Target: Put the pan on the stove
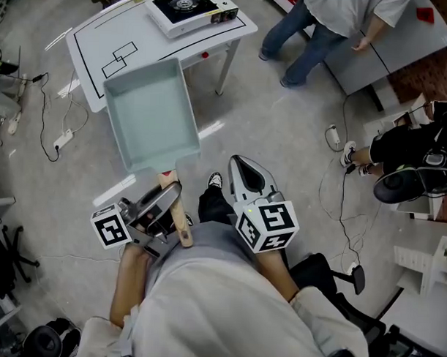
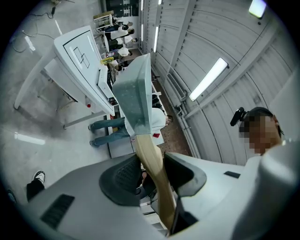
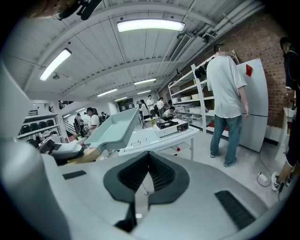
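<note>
The pan [image 1: 149, 113] is a pale green square tray with a wooden handle [image 1: 180, 216]. It hangs in the air in front of the white table [image 1: 118, 39]. My left gripper [image 1: 168, 200] is shut on that handle. In the left gripper view the handle [image 2: 152, 164] runs between the pads and the pan [image 2: 136, 101] rises beyond them. The stove [image 1: 191, 8] is a white-framed single burner on the table's far end. My right gripper [image 1: 242, 169] is held beside the pan's handle, shut and empty. In the right gripper view the stove [image 3: 171, 125] stands ahead, right of the pan [image 3: 112, 129].
Black outlines are drawn on the tabletop [image 1: 121, 57]. A person [image 1: 324, 24] stands at a grey cabinet at the back right. Another person [image 1: 407, 151] sits at the right. Cables and a power strip [image 1: 62, 141] lie on the floor at the left.
</note>
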### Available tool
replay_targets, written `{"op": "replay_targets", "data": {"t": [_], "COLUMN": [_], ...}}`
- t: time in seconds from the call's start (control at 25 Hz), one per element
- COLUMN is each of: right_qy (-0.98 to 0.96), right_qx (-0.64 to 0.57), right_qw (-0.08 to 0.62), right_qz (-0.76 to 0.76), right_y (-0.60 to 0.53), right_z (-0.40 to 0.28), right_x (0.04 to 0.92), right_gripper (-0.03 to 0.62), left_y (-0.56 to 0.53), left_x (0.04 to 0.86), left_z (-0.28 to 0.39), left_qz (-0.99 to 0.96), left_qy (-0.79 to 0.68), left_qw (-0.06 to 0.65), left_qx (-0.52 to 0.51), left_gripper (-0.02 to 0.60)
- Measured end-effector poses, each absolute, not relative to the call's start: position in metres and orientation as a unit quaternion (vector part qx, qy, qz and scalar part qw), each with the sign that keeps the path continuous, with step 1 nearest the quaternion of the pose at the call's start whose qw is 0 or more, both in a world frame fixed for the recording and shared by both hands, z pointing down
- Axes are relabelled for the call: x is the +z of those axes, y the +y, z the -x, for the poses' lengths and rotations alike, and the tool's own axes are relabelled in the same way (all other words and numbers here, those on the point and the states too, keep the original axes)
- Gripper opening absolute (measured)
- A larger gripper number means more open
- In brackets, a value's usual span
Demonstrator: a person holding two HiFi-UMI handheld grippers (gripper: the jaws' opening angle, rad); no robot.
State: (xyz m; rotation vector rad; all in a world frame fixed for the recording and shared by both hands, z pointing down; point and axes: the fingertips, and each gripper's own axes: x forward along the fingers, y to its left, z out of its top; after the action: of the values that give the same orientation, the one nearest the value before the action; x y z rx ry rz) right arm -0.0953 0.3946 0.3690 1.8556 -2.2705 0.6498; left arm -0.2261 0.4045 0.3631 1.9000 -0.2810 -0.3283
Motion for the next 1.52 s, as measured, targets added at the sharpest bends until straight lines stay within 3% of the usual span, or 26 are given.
{"op": "replay_targets", "data": {"t": [1.08, 1.52], "right_qy": [-0.786, -0.783], "right_qx": [0.22, 0.238], "right_qw": [0.073, 0.08], "right_qz": [-0.573, -0.569], "right_y": [0.26, 0.245], "right_z": [-0.034, -0.058], "right_x": [0.378, 0.393], "right_gripper": [0.009, 0.009], "left_y": [0.272, 0.247], "left_x": [0.363, 0.37], "left_z": [0.088, 0.066], "left_qz": [-0.802, -0.797], "left_qy": [-0.137, -0.144], "left_qw": [0.558, 0.564], "left_qx": [-0.159, -0.161], "left_gripper": [0.155, 0.155]}}
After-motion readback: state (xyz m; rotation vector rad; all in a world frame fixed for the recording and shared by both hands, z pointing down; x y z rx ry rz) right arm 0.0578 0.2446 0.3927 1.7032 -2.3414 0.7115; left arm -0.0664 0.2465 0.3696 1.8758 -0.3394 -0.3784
